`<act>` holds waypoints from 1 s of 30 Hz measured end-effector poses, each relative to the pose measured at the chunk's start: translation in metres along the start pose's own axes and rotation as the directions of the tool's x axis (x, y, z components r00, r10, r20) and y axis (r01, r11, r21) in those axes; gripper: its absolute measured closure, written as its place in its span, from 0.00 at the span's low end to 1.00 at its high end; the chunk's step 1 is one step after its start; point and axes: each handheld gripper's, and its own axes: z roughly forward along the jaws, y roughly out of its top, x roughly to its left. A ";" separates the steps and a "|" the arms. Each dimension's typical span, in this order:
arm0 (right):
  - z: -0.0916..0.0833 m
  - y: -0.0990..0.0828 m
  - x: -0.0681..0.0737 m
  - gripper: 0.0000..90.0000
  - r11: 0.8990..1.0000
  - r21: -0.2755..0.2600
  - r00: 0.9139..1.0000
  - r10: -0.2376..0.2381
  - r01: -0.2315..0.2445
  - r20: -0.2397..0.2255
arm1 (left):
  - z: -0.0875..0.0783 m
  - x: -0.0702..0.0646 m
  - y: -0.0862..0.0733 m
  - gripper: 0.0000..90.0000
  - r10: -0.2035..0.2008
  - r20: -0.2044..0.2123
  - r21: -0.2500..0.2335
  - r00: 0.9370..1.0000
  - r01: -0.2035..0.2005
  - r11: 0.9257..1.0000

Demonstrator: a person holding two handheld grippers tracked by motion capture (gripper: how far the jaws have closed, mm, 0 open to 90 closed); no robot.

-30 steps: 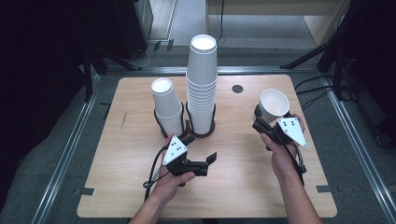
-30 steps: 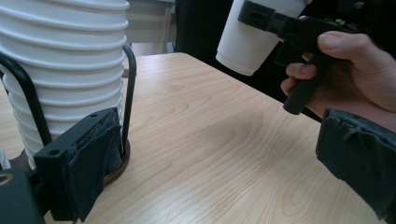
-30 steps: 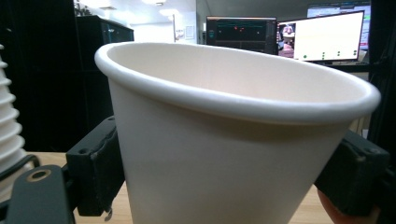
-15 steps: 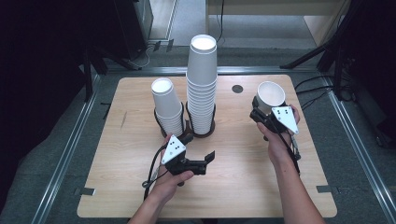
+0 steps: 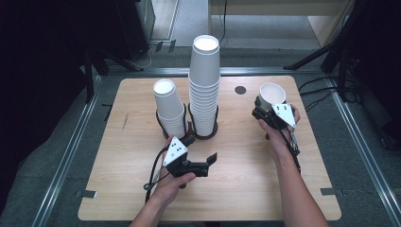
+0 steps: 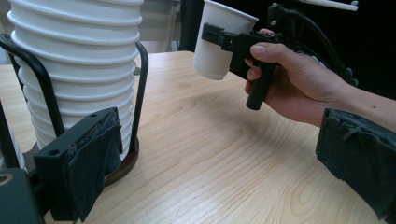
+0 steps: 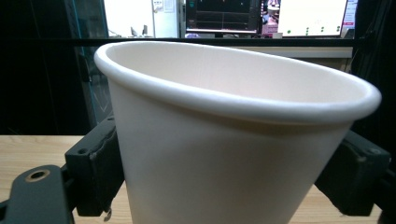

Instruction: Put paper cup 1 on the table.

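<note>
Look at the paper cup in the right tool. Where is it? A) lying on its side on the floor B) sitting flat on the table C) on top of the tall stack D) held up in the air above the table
D: the right tool is closed on the single cup, and the left gripper view shows its bottom off the table, apart from the tall stack.

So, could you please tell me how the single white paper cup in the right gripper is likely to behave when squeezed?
The white paper cup looks thin-walled, so it probably dents easily. Held clear of the table by the right gripper, it seems light. Its tapered side might slip.
</note>
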 end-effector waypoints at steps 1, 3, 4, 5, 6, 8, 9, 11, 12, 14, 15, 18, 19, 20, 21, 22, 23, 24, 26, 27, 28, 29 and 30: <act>0.002 -0.001 0.000 0.15 1.000 0.002 1.000 -0.003 0.003 0.002 | 0.000 0.000 0.000 0.01 0.000 0.001 -0.001 1.000 0.000 1.000; 0.005 -0.004 -0.001 0.15 1.000 0.006 1.000 -0.001 0.001 0.007 | -0.001 0.001 0.000 0.01 -0.002 -0.004 -0.003 1.000 0.002 1.000; 0.007 -0.005 -0.001 0.15 1.000 0.004 1.000 0.002 -0.002 0.014 | -0.001 0.001 0.000 0.01 -0.004 -0.004 -0.005 1.000 0.004 1.000; 0.008 -0.006 -0.002 0.15 1.000 0.005 1.000 0.001 -0.001 0.019 | -0.001 0.001 0.001 0.01 -0.006 -0.004 -0.007 1.000 0.006 1.000; 0.009 -0.008 -0.003 0.15 1.000 0.006 1.000 0.009 -0.009 0.024 | -0.001 0.002 0.001 0.01 -0.006 -0.006 -0.006 1.000 0.006 1.000; 0.012 -0.011 -0.004 0.15 1.000 0.008 0.999 0.011 -0.011 0.030 | -0.001 0.003 0.001 0.01 -0.008 -0.009 -0.006 1.000 0.008 1.000; 0.012 -0.012 -0.005 0.15 1.000 0.013 0.999 0.012 -0.013 0.034 | -0.002 0.003 0.001 0.01 -0.007 -0.010 -0.008 1.000 0.007 1.000; 0.014 -0.014 -0.005 0.15 1.000 0.016 0.999 0.007 -0.007 0.040 | -0.002 0.003 0.001 0.01 -0.005 -0.010 -0.010 1.000 0.005 1.000; 0.015 -0.015 -0.006 0.15 1.000 0.020 0.999 0.005 -0.006 0.043 | -0.002 0.003 0.001 0.01 -0.007 -0.010 -0.011 1.000 0.007 1.000; 0.016 -0.017 -0.006 0.15 1.000 0.028 0.999 0.004 -0.005 0.044 | -0.002 0.003 0.001 0.01 -0.005 -0.011 -0.010 1.000 0.005 1.000; 0.017 -0.018 -0.006 0.15 1.000 0.030 0.999 0.005 -0.006 0.044 | -0.002 0.003 0.001 0.01 -0.005 -0.011 -0.009 1.000 0.005 1.000; 0.019 -0.022 -0.006 0.15 0.999 0.052 0.999 -0.005 0.002 0.049 | -0.002 0.003 0.001 0.01 -0.001 -0.013 -0.006 1.000 0.001 1.000; 0.020 -0.024 -0.006 0.15 0.998 0.060 0.999 -0.007 0.004 0.048 | -0.002 0.002 0.001 0.01 0.002 -0.015 -0.007 1.000 -0.002 1.000; 0.020 -0.026 -0.007 0.15 0.998 0.066 0.999 -0.013 0.010 0.048 | -0.002 0.001 0.001 0.01 0.004 -0.018 -0.009 1.000 -0.004 1.000; 0.021 -0.027 -0.007 0.15 0.997 0.072 0.999 -0.015 0.012 0.051 | -0.002 0.001 0.001 0.01 0.009 -0.017 -0.008 1.000 -0.009 1.000; 0.021 -0.028 -0.007 0.15 0.997 0.076 0.999 -0.012 0.008 0.048 | -0.002 0.001 0.001 0.01 0.008 -0.017 -0.011 1.000 -0.009 1.000; 0.022 -0.028 -0.007 0.15 0.997 0.078 0.999 -0.012 0.008 0.044 | -0.002 0.001 0.001 0.01 0.007 -0.017 -0.013 1.000 -0.007 1.000; 0.022 -0.029 -0.007 0.15 0.996 0.086 0.999 -0.013 0.009 0.045 | -0.002 0.001 0.001 0.01 0.007 -0.018 -0.013 1.000 -0.007 1.000; 0.022 -0.030 -0.008 0.15 0.996 0.089 0.999 -0.018 0.014 0.045 | -0.002 0.001 0.001 0.01 0.005 -0.018 -0.012 1.000 -0.005 1.000; 0.023 -0.030 -0.008 0.15 0.996 0.093 0.999 -0.015 0.011 0.044 | -0.002 0.001 0.001 0.01 0.004 -0.020 -0.011 1.000 -0.004 1.000; 0.023 -0.030 -0.008 0.15 0.995 0.097 0.999 -0.012 0.008 0.044 | -0.002 0.002 0.001 0.01 0.003 -0.023 -0.008 1.000 -0.003 1.000; 0.023 -0.030 -0.009 0.15 0.995 0.096 0.999 -0.012 0.008 0.046 | -0.002 0.002 0.001 0.01 0.004 -0.026 -0.004 1.000 -0.004 1.000; 0.023 -0.030 -0.009 0.15 0.995 0.100 0.999 -0.007 0.002 0.049 | -0.001 0.002 0.001 0.01 0.004 -0.031 0.000 1.000 -0.004 1.000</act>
